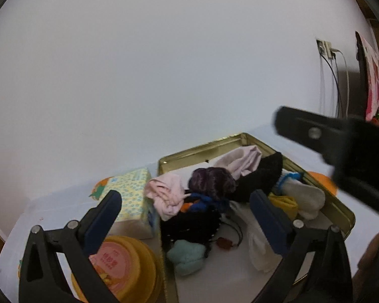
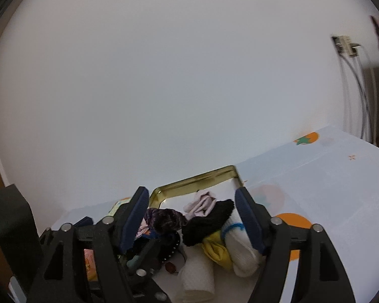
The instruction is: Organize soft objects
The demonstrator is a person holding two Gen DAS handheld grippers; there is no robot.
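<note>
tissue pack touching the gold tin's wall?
Cannot tell. In the left wrist view the tissue pack sits hard against the gold tin, but pink cloth covers the seam.

We saw a gold-rimmed tray (image 1: 199, 149) holding pale pink cloth (image 1: 242, 160), a dark purple knit (image 1: 211, 179), a black fuzzy piece (image 1: 262, 176), a mint bundle (image 1: 187, 255) and yellow fabric (image 1: 285, 202); the tissue pack (image 1: 134, 189) was cream with blue dots, the tablecloth (image 2: 328, 176) pale blue with orange fruit.
</note>
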